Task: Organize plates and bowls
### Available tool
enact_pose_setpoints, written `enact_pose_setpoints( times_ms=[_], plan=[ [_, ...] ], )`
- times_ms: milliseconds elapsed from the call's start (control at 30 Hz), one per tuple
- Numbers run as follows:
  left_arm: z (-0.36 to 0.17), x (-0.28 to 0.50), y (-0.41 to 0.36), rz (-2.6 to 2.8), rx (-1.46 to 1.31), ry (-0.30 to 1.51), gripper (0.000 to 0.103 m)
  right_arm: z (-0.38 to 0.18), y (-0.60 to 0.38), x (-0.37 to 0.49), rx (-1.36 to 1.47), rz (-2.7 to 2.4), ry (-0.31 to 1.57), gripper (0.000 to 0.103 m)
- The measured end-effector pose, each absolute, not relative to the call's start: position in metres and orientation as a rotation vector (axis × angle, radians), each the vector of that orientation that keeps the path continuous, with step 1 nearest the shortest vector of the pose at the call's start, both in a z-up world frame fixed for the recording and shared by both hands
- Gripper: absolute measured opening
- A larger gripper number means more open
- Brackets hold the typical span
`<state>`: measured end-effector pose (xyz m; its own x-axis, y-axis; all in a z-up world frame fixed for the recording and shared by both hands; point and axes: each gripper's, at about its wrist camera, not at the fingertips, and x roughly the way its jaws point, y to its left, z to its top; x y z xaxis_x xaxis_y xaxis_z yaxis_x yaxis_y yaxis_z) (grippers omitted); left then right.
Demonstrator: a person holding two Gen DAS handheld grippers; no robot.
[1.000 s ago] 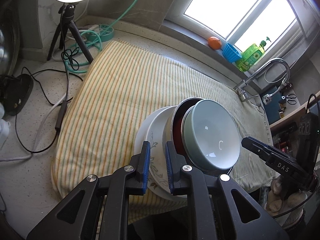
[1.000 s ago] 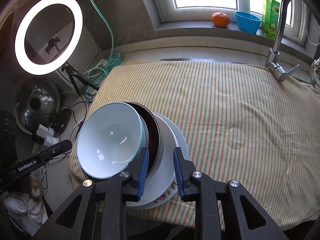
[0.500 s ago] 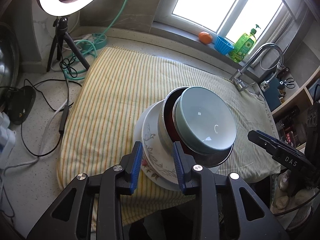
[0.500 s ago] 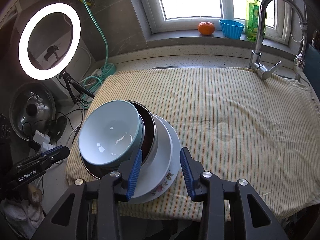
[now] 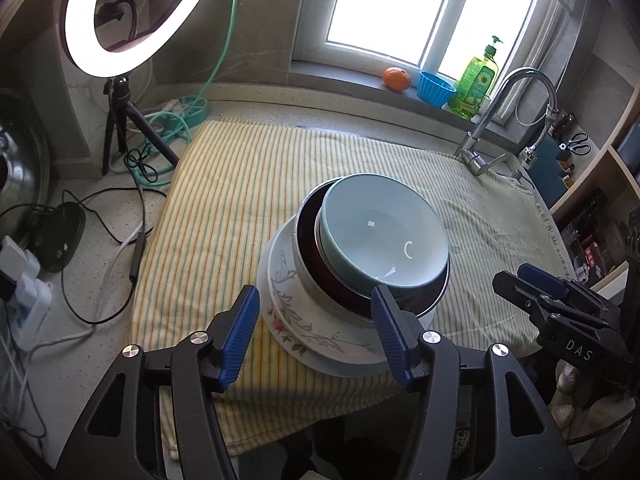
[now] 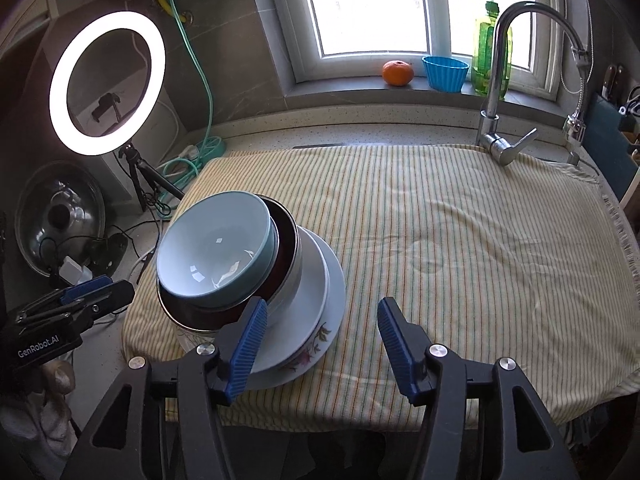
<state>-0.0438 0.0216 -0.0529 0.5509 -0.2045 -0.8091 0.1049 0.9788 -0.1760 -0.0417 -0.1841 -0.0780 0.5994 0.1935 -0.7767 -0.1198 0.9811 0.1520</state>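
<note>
A pale blue bowl [image 5: 384, 236] [image 6: 216, 248] sits tilted inside a metal bowl with a dark red inside [image 5: 316, 264] [image 6: 286, 248]. Both rest on stacked floral plates [image 5: 288, 300] [image 6: 304, 308] near the front left of a striped cloth [image 5: 240, 184] [image 6: 440, 240]. My left gripper [image 5: 314, 300] [image 6: 100, 288] hovers just short of the stack's left side, its jaws opening with nothing between them. My right gripper [image 6: 322, 308] [image 5: 516, 276] hangs off the stack's right side, jaws also opening and holding nothing.
A ring light on a tripod [image 5: 120, 12] and loose cables [image 5: 100, 240] crowd the counter to the left, beside a pot lid [image 6: 60, 216]. A faucet [image 6: 496, 80] rises at the back right. An orange [image 6: 398, 72], a blue cup [image 6: 444, 74] and a soap bottle [image 6: 486, 40] line the windowsill.
Both grippers have spread their jaws much wider and drawn back from the stack. The bowls and plates stay in place on the cloth.
</note>
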Motion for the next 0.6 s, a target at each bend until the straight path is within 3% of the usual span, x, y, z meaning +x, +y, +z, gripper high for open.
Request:
enact_pose_setpoints(
  times_ms=[100, 600],
  plan=[
    [-0.05, -0.049, 0.016, -0.165, -0.098, 0.962, 0.059, -0.076, -0.181, -0.047, 0.059, 0.211, 0.888, 0.071],
    [-0.037, -0.064, 0.009, -0.098, -0.119, 0.933, 0.066, -0.065, -0.188, -0.053, 0.056, 0.251, 0.867, 0.075]
  ],
)
